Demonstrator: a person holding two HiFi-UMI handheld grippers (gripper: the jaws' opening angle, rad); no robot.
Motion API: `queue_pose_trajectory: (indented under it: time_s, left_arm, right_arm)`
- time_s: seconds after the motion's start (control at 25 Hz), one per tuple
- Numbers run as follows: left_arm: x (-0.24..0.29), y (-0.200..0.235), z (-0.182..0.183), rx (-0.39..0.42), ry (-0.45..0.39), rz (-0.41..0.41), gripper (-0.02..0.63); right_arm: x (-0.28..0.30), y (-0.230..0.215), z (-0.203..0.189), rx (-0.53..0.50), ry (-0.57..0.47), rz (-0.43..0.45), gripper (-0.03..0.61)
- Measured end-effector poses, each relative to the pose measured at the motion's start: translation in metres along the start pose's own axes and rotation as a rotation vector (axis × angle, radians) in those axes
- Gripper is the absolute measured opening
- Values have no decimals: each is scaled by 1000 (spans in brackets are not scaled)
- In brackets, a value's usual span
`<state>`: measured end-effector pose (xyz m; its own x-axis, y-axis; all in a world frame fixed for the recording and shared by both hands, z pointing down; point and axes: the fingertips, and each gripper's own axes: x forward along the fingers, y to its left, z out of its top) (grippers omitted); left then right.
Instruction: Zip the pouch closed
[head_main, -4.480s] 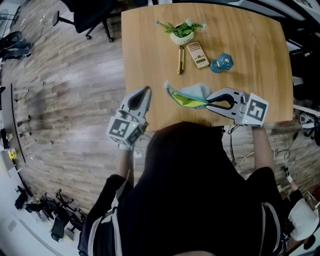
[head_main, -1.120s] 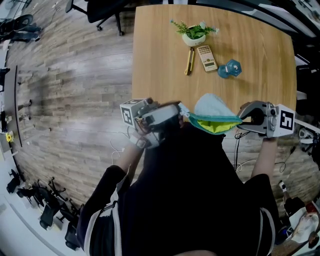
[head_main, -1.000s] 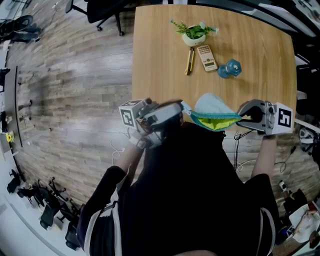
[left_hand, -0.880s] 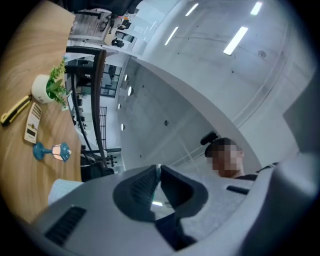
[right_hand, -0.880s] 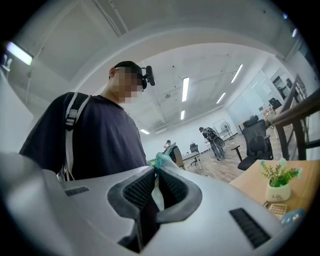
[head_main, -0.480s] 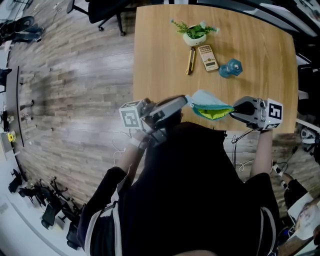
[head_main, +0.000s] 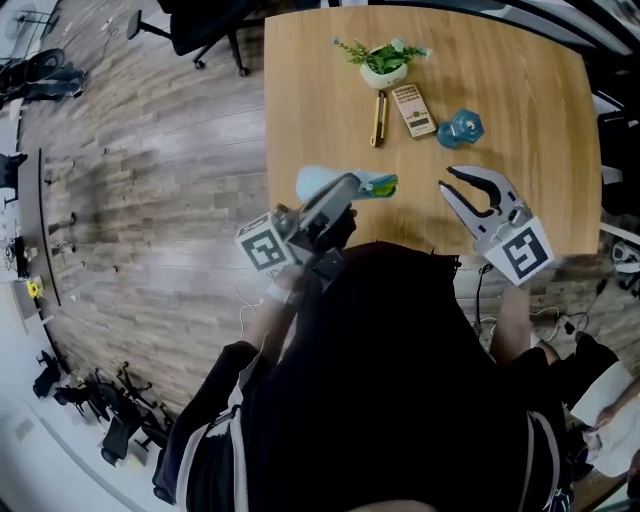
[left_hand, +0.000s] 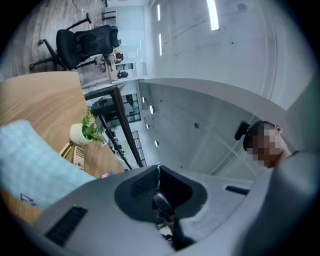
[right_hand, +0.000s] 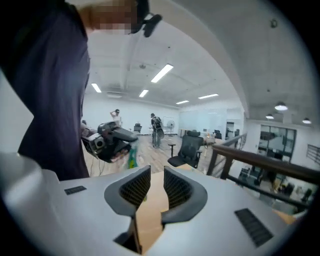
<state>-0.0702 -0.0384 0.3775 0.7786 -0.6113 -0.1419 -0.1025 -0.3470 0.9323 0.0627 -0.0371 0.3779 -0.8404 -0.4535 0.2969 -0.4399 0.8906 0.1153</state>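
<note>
The light-blue pouch (head_main: 372, 184) with a yellow-green lining hangs over the table's near left part, held only at one end. My left gripper (head_main: 345, 190) is shut on that end. In the left gripper view its jaws (left_hand: 159, 170) are closed with a small dark zip pull (left_hand: 162, 202) between them, and the pouch's blue cloth (left_hand: 35, 165) lies to the left. My right gripper (head_main: 446, 180) stands apart to the right. Its jaws have just been opening, and in the right gripper view only bare table shows in the gap (right_hand: 157, 182).
At the wooden table's (head_main: 520, 90) far side stand a small potted plant (head_main: 380, 60), a gold pen-like stick (head_main: 377, 117), a remote (head_main: 413, 110) and a blue object (head_main: 460, 127). An office chair (head_main: 195, 30) stands on the floor beyond the left edge.
The right gripper has let go of the pouch's right end, opened and drawn back to the right. The left gripper has swung the pouch left and lower, so it now hangs from that gripper alone.
</note>
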Motion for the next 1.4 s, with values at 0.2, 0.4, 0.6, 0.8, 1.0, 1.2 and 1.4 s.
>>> queue_pose_trajectory:
  time_s: [0.2,0.4,0.6,0.8,1.0,1.2,1.4]
  left_arm:
    - [7,-4,-2,48,8,12,14]
    - [11,-9,-8,123,44,27,14]
    - [13,-18,-10,148,58,-6,14]
    - [15,-21,-12,176,93,-34,14]
    - [16,-24,-6,10,55,-119,14]
    - [14,-29,-6,-94,50,-182,14]
    - [14,-30,-10,-125,64,-206,10]
  right_arm:
    - [55,72,34,-116,92,120,91]
    - [70,67,50,-119,49,60,91]
    - [71,63,54,-82,36,63,77]
    - [68,64,55,-51,25,90,64]
    - [68,60,64,-104,-14,51,51]
    - [65,64,63,-218,-30,2,44]
    - [59,67,66,-310,-98,-18,44]
